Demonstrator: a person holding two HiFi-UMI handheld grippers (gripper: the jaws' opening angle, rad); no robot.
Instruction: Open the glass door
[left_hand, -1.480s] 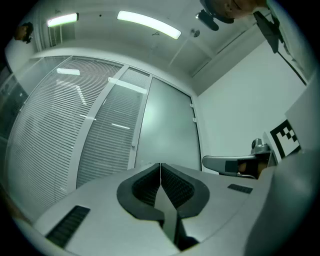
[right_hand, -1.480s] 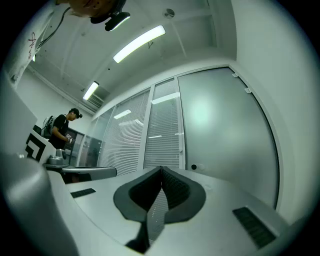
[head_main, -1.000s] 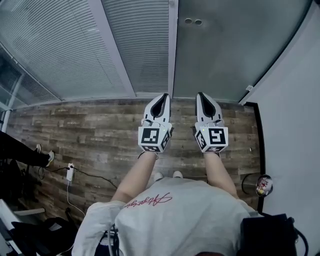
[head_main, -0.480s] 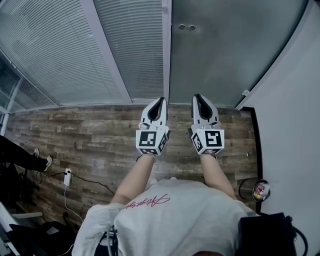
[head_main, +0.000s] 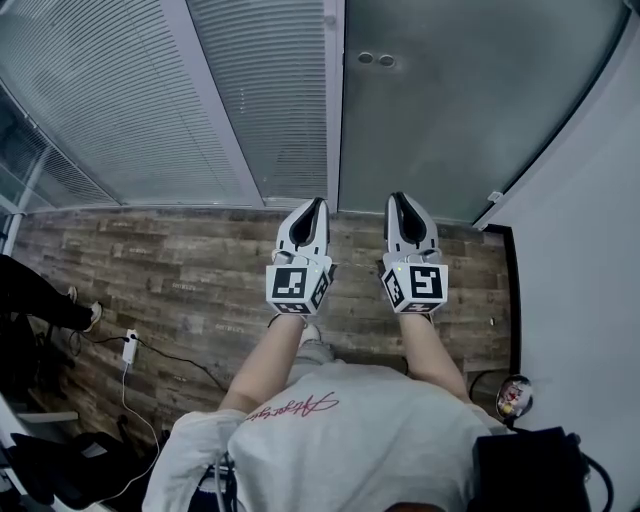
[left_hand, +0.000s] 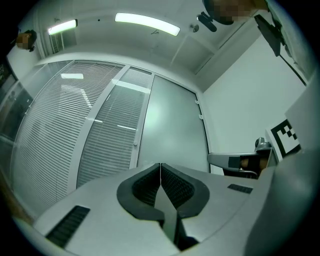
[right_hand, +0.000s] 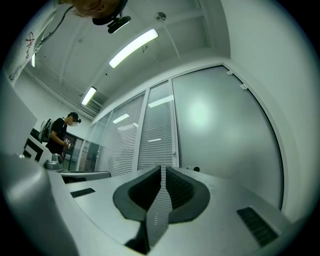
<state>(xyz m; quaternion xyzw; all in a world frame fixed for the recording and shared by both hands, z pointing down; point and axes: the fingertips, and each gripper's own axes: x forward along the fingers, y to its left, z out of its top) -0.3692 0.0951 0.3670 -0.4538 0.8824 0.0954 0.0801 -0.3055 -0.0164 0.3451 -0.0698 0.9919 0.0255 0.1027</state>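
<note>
Door (head_main: 460, 110): frosted glass, shut, straight ahead | left gripper (head_main: 318, 202): jaws together, empty | right gripper (head_main: 397, 197): jaws together, empty | change: both tips nearer door base than 1 s ago.

Cool, even light falls from ceiling strips (left_hand: 147, 24) toward twelve o'clock in my gripper views. Soft glare blooms on the glass door (right_hand: 200, 112). Fisheye bends straight lines; corners go black. My head view is dimmer, shadows faint.
</note>
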